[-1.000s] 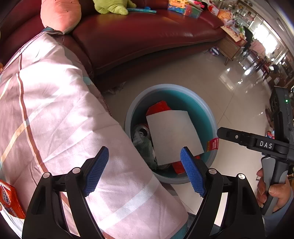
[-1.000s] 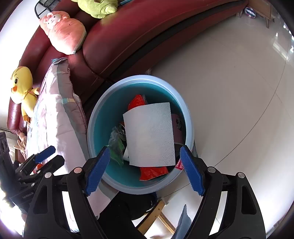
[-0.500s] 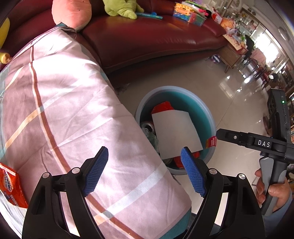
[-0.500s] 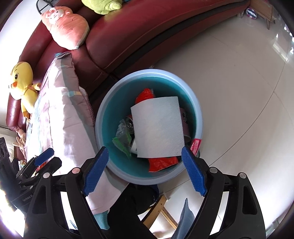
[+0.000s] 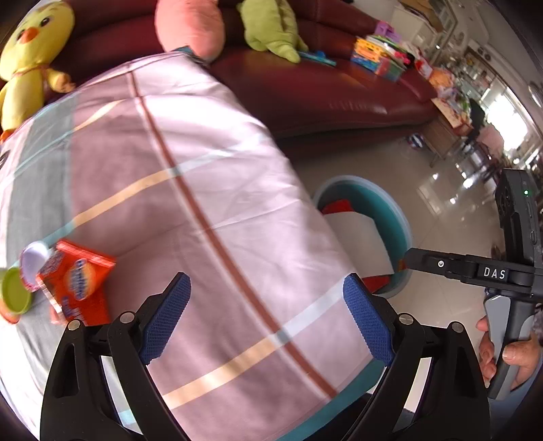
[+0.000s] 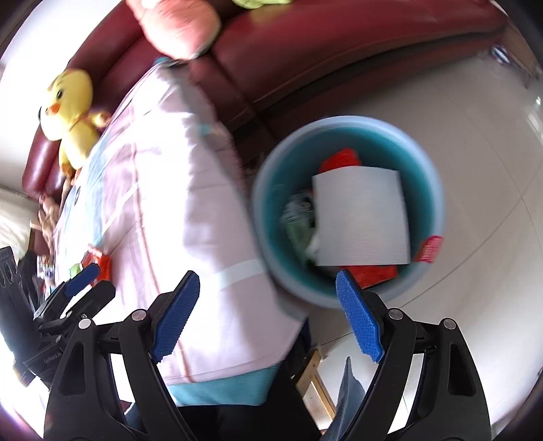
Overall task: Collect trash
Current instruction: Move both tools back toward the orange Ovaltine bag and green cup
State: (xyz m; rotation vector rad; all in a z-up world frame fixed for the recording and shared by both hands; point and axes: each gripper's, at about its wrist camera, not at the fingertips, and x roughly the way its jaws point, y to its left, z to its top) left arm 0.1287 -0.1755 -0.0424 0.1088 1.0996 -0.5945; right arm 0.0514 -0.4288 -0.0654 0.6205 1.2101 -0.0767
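Note:
A blue-green round bin (image 5: 397,217) (image 6: 431,190) stands on the floor beside the cloth-covered table. A white paper sheet (image 6: 359,220) lies on top of red wrappers and other trash inside it. An orange snack packet (image 5: 79,281) lies on the table at the left, next to a white lid (image 5: 34,263) and a green lid (image 5: 15,293). My left gripper (image 5: 266,317) is open and empty above the tablecloth. My right gripper (image 6: 268,317) is open and empty, over the table edge and the bin's near rim; it also shows in the left wrist view (image 5: 441,264).
A pink plaid tablecloth (image 5: 190,190) covers the table. A dark red sofa (image 5: 322,91) behind holds a yellow duck toy (image 5: 30,51), a pink cushion (image 5: 190,27), a green plush (image 5: 268,27) and toy boxes. Tiled floor (image 6: 475,135) surrounds the bin.
Both grippers have swung left, away from the bin and over the table. The orange packet and lids have come further into the left wrist view. Both stay open.

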